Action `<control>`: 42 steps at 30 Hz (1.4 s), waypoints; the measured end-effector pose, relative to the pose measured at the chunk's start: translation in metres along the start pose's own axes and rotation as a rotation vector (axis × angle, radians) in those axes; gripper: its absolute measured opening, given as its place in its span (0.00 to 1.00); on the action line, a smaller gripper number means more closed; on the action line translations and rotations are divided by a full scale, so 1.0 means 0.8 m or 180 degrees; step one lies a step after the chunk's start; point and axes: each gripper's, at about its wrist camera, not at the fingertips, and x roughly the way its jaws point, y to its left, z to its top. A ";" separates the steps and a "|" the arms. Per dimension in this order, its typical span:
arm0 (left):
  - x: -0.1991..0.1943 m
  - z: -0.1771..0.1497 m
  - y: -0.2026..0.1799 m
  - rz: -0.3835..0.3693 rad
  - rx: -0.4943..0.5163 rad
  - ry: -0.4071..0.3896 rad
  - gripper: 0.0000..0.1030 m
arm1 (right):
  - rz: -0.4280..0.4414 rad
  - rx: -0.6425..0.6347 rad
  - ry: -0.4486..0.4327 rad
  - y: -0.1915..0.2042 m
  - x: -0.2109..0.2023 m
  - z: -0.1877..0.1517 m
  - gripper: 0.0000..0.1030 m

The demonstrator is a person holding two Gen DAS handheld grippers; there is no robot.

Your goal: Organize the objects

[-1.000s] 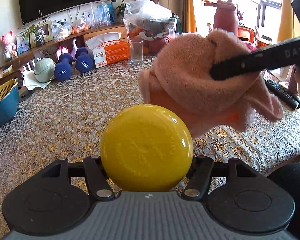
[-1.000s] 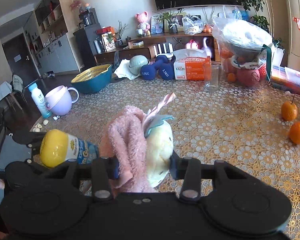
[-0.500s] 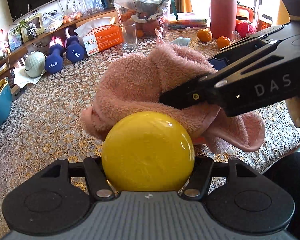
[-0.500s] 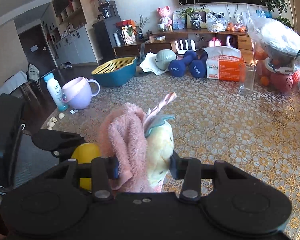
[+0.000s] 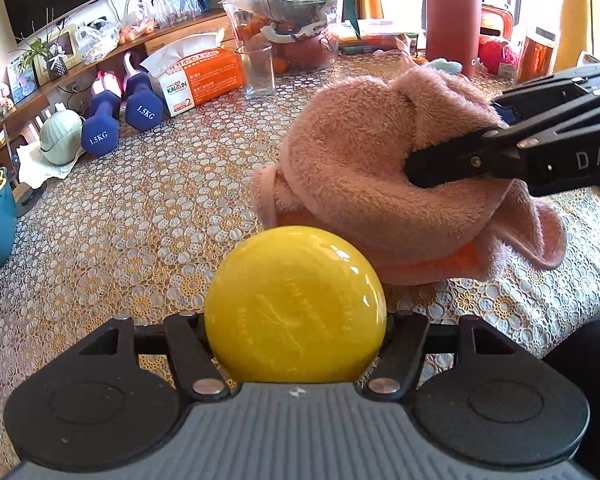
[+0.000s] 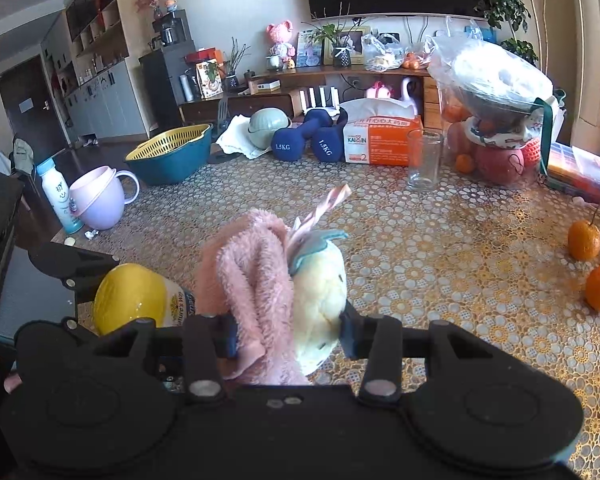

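A bottle with a round yellow cap (image 5: 296, 304) sits between the fingers of my left gripper (image 5: 296, 344). Those jaws are opening, and the cap still touches both fingers. In the right wrist view the bottle (image 6: 140, 300) lies on its side low at the left, its label partly hidden. My right gripper (image 6: 288, 340) is shut on a bundle: a fluffy pink towel (image 6: 248, 272) and a pale yellow plush toy (image 6: 320, 292) with a teal tuft and a pink horn. The towel (image 5: 364, 168) hangs just right of and beyond the cap, with the right gripper's fingers (image 5: 452, 160) pinching it.
A lace-patterned cloth (image 6: 440, 248) covers the table. At the back stand blue dumbbells (image 6: 300, 140), a tissue box (image 6: 380, 140), a glass (image 6: 424, 160) and a bagged fruit bowl (image 6: 496, 84). Two oranges (image 6: 584, 240) lie right. A teal basket (image 6: 172, 156), lilac mug (image 6: 100, 200) and milk bottle (image 6: 58, 196) stand left.
The right gripper and its towel bundle have shifted to the right in the left wrist view, off the yellow cap. In the right wrist view the bottle shows more of itself.
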 end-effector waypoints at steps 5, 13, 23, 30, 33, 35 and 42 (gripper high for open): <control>-0.001 0.015 0.009 -0.0040 -0.0034 -0.0050 0.67 | 0.0018 0.0110 -0.0039 -0.010 -0.008 -0.003 0.43; -0.004 -0.005 0.016 0.0008 -0.0092 -0.0043 0.67 | 0.0039 0.0174 -0.0089 -0.014 -0.016 -0.007 0.43; -0.004 -0.041 0.021 0.0032 -0.0155 -0.0114 0.66 | 0.0069 0.0182 -0.0072 -0.010 -0.019 -0.013 0.43; -0.048 -0.068 0.036 0.0027 -0.0250 -0.0190 0.67 | 0.0166 0.0059 -0.0067 0.011 -0.021 -0.006 0.43; -0.061 -0.090 0.029 0.0144 -0.0049 -0.0165 0.70 | 0.0250 -0.0041 -0.0046 0.030 -0.018 -0.003 0.43; -0.064 -0.100 0.023 0.0236 0.0033 -0.0172 0.71 | 0.0308 -0.0135 -0.0030 0.048 -0.014 0.000 0.43; -0.069 -0.113 0.017 0.0379 0.0020 -0.0306 0.71 | 0.0587 -0.0667 0.0072 0.130 0.003 0.000 0.43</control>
